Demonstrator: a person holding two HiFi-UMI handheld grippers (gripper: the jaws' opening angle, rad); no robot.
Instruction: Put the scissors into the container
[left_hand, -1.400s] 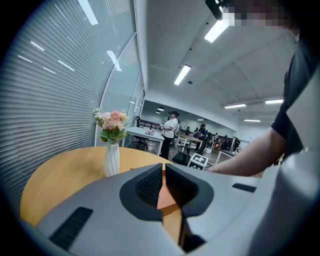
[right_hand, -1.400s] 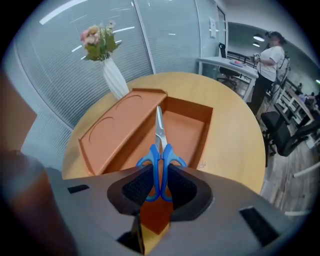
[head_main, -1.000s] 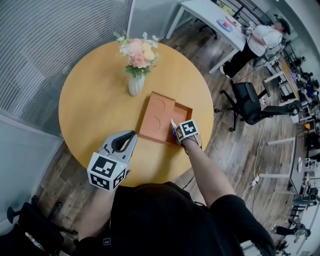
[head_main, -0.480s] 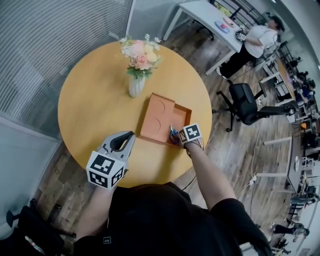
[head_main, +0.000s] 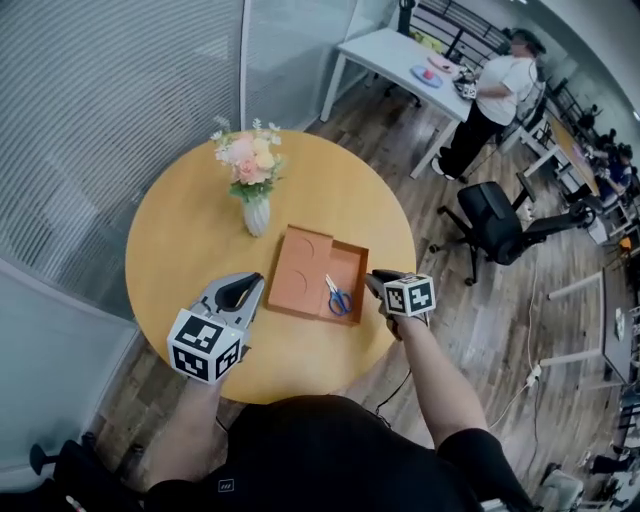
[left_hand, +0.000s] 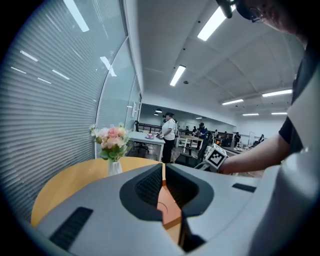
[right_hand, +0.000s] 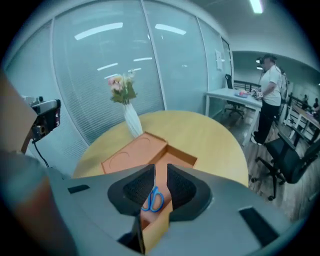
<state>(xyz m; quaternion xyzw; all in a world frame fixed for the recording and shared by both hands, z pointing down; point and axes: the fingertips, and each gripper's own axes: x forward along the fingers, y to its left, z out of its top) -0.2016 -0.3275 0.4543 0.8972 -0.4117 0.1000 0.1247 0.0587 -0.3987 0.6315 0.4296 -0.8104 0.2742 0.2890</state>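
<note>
The blue-handled scissors (head_main: 337, 296) lie flat in the sunken open bay of the orange rectangular container (head_main: 298, 268). The container's other half is a raised panel with two round impressions. Just right of the container hangs the right gripper (head_main: 377, 281), its ribbed dark pads slightly parted and gripping nothing. Left of the container, the left gripper (head_main: 254, 284) has its pads pressed together, empty. Beyond the container a white vase (head_main: 256, 216) stands on the smooth round wooden table (head_main: 180, 240).
</note>
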